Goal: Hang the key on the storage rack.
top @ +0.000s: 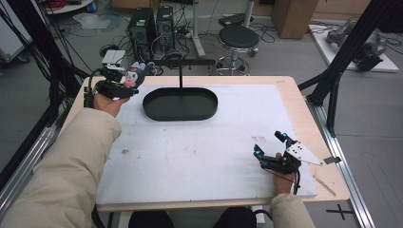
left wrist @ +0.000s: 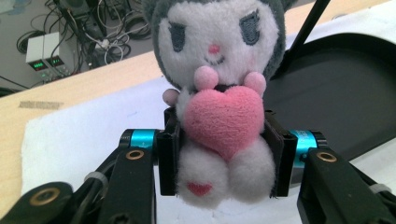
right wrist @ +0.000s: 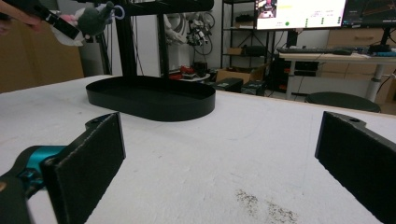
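Observation:
A small plush toy (left wrist: pixel 219 88) with a grey hood, white face and pink heart sits between the pads of my left gripper (left wrist: pixel 223 156), which is shut on its body. In the high view that left gripper (top: pixel 124 85) hovers at the table's far left with the plush toy (top: pixel 134 76) in it, just left of the black oval tray (top: pixel 180 114). My right gripper (top: pixel 270 144) rests near the front right of the white mat, jaws wide open with nothing between them. In the right gripper view its pads (right wrist: pixel 88 163) frame the tray (right wrist: pixel 154 100) farther off.
A thin black post (top: pixel 180 77) rises behind the tray and carries a crossbar. The white mat (top: pixel 199 152) covers most of the wooden table (top: pixel 304 118). Computer towers (top: pixel 151 28), a stool (top: pixel 237 40) and cables lie on the floor beyond the far edge.

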A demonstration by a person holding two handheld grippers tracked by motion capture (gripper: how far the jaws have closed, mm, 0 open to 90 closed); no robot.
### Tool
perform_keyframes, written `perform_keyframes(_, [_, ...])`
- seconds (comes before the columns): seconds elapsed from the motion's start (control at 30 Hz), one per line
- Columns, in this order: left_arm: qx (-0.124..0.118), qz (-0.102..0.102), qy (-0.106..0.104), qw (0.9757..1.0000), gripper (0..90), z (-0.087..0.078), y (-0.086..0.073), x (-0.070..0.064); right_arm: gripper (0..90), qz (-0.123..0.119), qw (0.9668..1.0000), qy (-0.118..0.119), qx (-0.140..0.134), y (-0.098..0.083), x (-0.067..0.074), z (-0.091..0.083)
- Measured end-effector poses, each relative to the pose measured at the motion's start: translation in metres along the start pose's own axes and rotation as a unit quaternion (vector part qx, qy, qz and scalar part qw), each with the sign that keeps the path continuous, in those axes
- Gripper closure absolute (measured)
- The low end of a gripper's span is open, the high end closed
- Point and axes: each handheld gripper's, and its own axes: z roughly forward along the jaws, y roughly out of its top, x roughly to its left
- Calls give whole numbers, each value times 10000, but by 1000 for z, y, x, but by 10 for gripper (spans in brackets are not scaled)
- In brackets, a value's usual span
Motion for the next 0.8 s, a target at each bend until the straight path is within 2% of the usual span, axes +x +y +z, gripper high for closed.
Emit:
perform_keyframes(0.13, [69,104,-24,9999,569,5,-1,-2,7,14,10000,2,13,0,0,0])
perform_keyframes(0.2, [147,256,-32,9996,560,8,-2,-3,7,18,10000,4,12,0,0,0])
perform_keyframes(0.27, [151,486,24,9987,537,11,-4,-5,7,24,10000,5,19,0,1,0])
perform_keyframes(0.3, [96,525,4,9986,522,12,-6,-6,7,19,10000,5,18,0,1,0])
perform_keyframes(0.37, [-39,494,-178,9986,482,13,-10,-5,7,20,10000,4,17,0,1,0])
perform_keyframes(0.43, [-173,432,-184,9987,361,13,-13,-4,7,17,10000,3,17,0,1,0])
perform_keyframes(0.47, [-225,365,-208,9989,314,13,-14,-3,7,17,10000,2,15,0,1,0])
perform_keyframes(0.53, [-245,135,-414,9988,194,11,-17,0,7,13,10000,12,7,0,1,0])
perform_keyframes(0.57, [-300,68,-566,9979,161,9,-19,2,7,9,10000,7,12,0,0,0])
perform_keyframes(0.67, [-744,118,-736,9944,57,-1,-28,4,7,42,10000,-2,24,0,0,0])
perform_keyframes(0.73, [-1106,242,-915,9894,56,-7,-34,6,7,21,10000,7,14,0,0,0])
perform_keyframes(0.8, [-1269,311,-984,9865,25,-14,-41,9,7,38,10000,7,35,0,0,0])
